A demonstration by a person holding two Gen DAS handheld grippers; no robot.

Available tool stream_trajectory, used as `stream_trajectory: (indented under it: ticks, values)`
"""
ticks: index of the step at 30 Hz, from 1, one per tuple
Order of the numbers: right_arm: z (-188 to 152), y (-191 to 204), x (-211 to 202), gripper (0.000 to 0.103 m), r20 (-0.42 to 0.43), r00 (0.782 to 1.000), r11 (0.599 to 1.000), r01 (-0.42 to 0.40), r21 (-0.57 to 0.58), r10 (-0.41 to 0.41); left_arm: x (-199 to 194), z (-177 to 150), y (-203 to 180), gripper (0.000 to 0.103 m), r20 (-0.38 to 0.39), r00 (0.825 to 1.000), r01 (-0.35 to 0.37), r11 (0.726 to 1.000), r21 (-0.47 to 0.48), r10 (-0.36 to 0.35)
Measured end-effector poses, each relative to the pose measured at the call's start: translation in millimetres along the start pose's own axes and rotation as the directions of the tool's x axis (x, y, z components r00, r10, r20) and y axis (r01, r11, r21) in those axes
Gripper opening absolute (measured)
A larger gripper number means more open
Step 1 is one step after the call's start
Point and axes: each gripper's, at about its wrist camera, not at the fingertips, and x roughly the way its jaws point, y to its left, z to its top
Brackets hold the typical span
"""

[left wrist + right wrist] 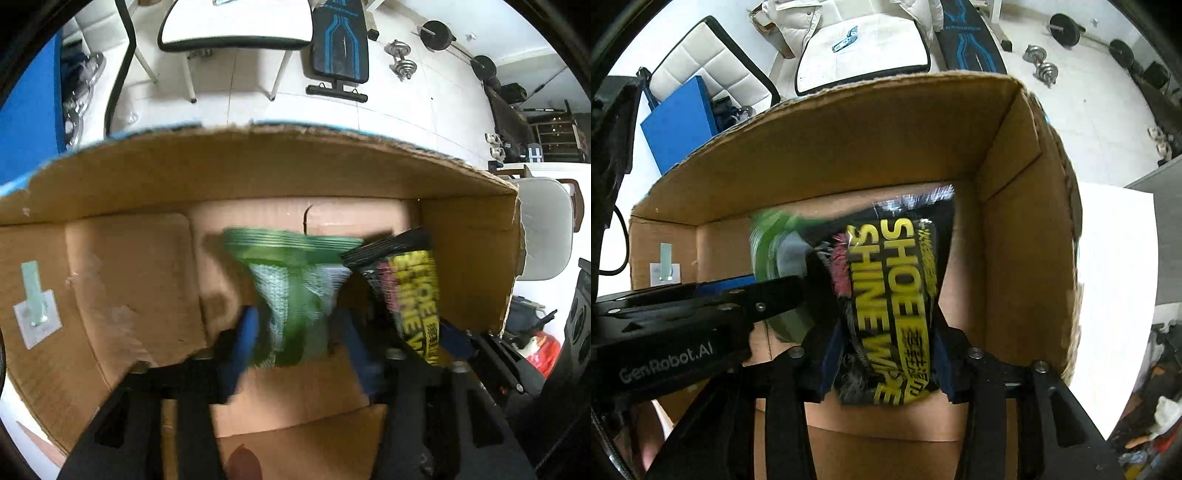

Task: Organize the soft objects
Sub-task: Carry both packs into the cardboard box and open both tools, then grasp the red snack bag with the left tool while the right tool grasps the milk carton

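Both grippers reach into an open cardboard box (258,170). My left gripper (299,332) is shut on a green soft packet (295,288), held above the box floor and blurred by motion. My right gripper (886,354) is shut on a black and yellow "Shoe Shine Wipe" packet (897,295), just right of the green packet (775,243). In the left wrist view the black packet (413,288) hangs close to the box's right wall. The left gripper body (683,317) crosses the right wrist view from the left.
The box (1015,229) has tall walls on all sides and a bare floor with a taped label (35,317) on the left. Beyond it are a white chair (236,26), a weight bench (340,44), dumbbells (402,59) and a blue board (679,125).
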Motion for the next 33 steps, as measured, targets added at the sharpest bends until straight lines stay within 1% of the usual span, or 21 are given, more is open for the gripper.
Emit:
stream_trajectory:
  ticks: [1,2,3,4,5,6,7,8,9,11,13,17,19,22,24,27,28,29,31,32,33]
  values:
    - [-1.1,0.2,0.1,0.052,-0.003,1.000,1.000,-0.003,0.002,0.003,-2.1,-0.9,-0.4,0.068,0.016,1.000,-0.012,1.000,0.003,0.012]
    - [-3.4,0.8,-1.2,0.053,-0.006,1.000,1.000,-0.008,0.005,0.008,-6.2,-3.6,-0.7,0.079,0.032,0.999,-0.027,1.000,0.011,0.027]
    - [-5.7,2.0,-2.8,0.057,-0.007,1.000,1.000,-0.009,0.004,0.009,-10.4,-7.4,-0.6,0.086,0.046,0.998,-0.047,0.999,0.019,0.046]
    - [-8.1,4.1,-4.8,0.063,-0.007,1.000,1.000,-0.006,-0.004,0.006,-12.1,-10.3,1.5,0.095,0.060,0.996,-0.069,0.997,0.025,0.068]
    - [-9.2,6.0,-6.0,0.065,-0.005,1.000,1.000,-0.004,-0.011,0.004,-15.4,-13.8,2.9,0.097,0.071,0.994,-0.081,0.996,0.023,0.079]
    - [-11.5,8.5,-8.8,0.075,-0.001,1.000,1.000,0.002,-0.015,-0.002,-16.0,-15.6,4.1,0.097,0.075,0.994,-0.084,0.996,0.025,0.082]
    - [-14.4,10.4,-12.4,0.090,0.006,1.000,1.000,0.015,-0.020,-0.015,-17.6,-16.4,4.2,0.098,0.077,0.993,-0.089,0.996,0.027,0.086]
    - [-18.1,11.8,-16.9,0.096,0.014,1.000,1.000,0.020,-0.022,-0.020,-21.5,-20.3,4.7,0.098,0.081,0.993,-0.093,0.995,0.031,0.090]
    - [-19.7,12.5,-18.8,0.098,0.019,1.000,0.999,0.020,-0.025,-0.020,-25.4,-23.9,5.4,0.098,0.086,0.992,-0.098,0.994,0.036,0.095]
    - [-26.5,13.0,-24.4,0.099,0.024,0.999,0.999,0.025,-0.026,-0.024,-35.3,-34.6,8.8,0.098,0.104,0.989,-0.105,0.994,0.033,0.101]
    - [-35.2,16.3,-31.4,0.101,0.025,0.999,0.999,0.037,-0.028,-0.036,-34.1,-28.8,5.8,0.098,0.115,0.988,-0.106,0.994,0.027,0.103]
    - [-53.7,18.2,-43.1,0.102,0.032,0.998,0.998,0.050,-0.037,-0.049,-43.1,-41.4,3.4,0.098,0.145,0.981,-0.134,0.991,0.024,0.129]
    - [-56.4,17.4,-45.5,0.103,0.036,0.998,0.998,0.045,-0.038,-0.044,-52.4,-53.2,0.5,0.098,0.166,0.977,-0.141,0.990,0.019,0.136]
    - [-73.3,21.7,-59.4,0.103,0.064,0.998,0.998,0.034,-0.058,-0.030,-68.8,-70.2,-0.4,0.098,0.202,0.970,-0.144,0.989,0.015,0.139]
    - [-88.4,26.8,-70.7,0.103,0.086,0.996,0.997,0.017,-0.082,-0.010,-88.2,-90.3,0.0,0.098,0.253,0.955,-0.163,0.987,0.010,0.155]
    - [-123.8,28.5,-92.0,0.103,0.101,0.995,0.991,0.001,-0.134,0.013,-114.8,-130.7,3.5,0.098,0.332,0.925,-0.197,0.980,0.004,0.184]
    - [-141.1,28.8,-97.6,0.103,0.101,0.994,0.988,-0.015,-0.154,0.031,-121.0,-147.8,7.8,0.098,0.351,0.915,-0.212,0.977,-0.007,0.201]
    - [-156.9,27.4,-102.8,0.103,0.097,0.994,0.986,-0.023,-0.164,0.039,-126.1,-171.8,15.9,0.098,0.363,0.904,-0.232,0.972,-0.032,0.227]
    - [-189.5,24.6,-101.0,0.103,0.069,0.997,0.983,-0.019,-0.185,0.032,-124.0,-205.0,30.0,0.098,0.352,0.900,-0.248,0.967,-0.064,0.255]
    - [-201.3,23.3,-98.4,0.103,0.053,0.998,0.982,-0.023,-0.187,0.034,-117.9,-226.0,41.9,0.098,0.327,0.905,-0.254,0.963,-0.095,0.271]
    - [-220.0,19.1,-93.2,0.103,0.027,0.999,0.984,-0.032,-0.175,0.037,-108.1,-248.8,57.4,0.098,0.290,0.919,-0.234,0.962,-0.139,0.266]
